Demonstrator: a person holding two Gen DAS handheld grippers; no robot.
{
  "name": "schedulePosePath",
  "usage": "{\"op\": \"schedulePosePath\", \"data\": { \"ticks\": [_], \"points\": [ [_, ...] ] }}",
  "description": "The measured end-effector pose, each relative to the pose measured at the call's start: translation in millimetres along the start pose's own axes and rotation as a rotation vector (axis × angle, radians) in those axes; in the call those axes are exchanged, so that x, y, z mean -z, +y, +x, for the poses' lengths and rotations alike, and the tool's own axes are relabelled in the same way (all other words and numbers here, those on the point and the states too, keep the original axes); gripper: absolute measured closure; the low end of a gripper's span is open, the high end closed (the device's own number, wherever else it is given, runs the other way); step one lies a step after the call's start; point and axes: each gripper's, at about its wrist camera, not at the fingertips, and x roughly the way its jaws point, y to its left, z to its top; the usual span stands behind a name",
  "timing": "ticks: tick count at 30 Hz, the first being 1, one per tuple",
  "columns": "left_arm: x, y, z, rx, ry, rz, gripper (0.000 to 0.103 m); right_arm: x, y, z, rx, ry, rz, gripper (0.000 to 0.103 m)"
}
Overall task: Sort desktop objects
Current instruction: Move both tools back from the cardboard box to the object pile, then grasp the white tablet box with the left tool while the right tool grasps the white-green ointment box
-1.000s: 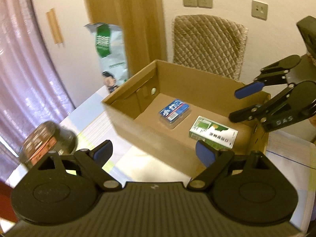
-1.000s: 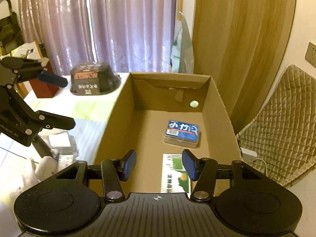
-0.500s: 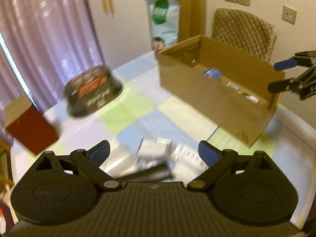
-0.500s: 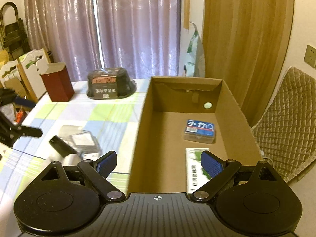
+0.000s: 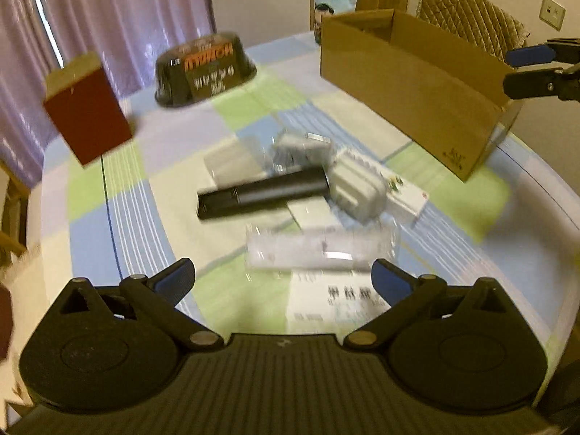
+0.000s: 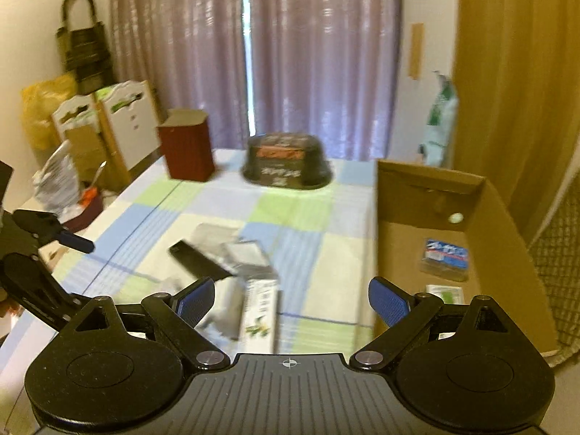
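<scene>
Two items already in box [image 6: 427,253] at the table's right edge: blue pack [image 6: 445,253] and green-white carton [image 6: 445,294]. Left to sort: loose pile mid-table, black bar [image 5: 261,194] across a grey case [image 5: 357,188], clear sleeve [image 5: 319,250] and white cartons [image 5: 333,301] at the near edge; red box [image 5: 87,112] and dark tub [image 5: 203,69] at the far edge, possibly not part of the job. Left gripper [image 5: 282,277] over the pile, right gripper [image 6: 291,299] between pile and box, both spread wide, holding nothing; roughly a quarter done by the look of it.
</scene>
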Motion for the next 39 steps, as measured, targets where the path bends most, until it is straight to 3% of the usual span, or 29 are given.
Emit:
{"op": "schedulePosePath", "data": {
  "ticks": [10,26,34,39],
  "points": [
    [38.8,-13.7,9.0,0.046,0.062,-0.042,0.001,28.2,33.7,33.9,-0.102,0.140,-0.073,0.009],
    [54.3,-19.5,41.8,0.153,0.077,-0.025,0.001,69.9,56.2,69.4,-0.158,0.312,-0.160,0.009],
    [57.5,-14.3,48.0,0.168,0.119,-0.023,0.001,79.7,61.0,95.6,-0.132,0.337,-0.198,0.009],
    [65.4,-15.1,45.7,0.169,0.135,-0.017,0.001,86.1,66.4,110.0,-0.299,0.354,-0.196,0.009]
  ]
}}
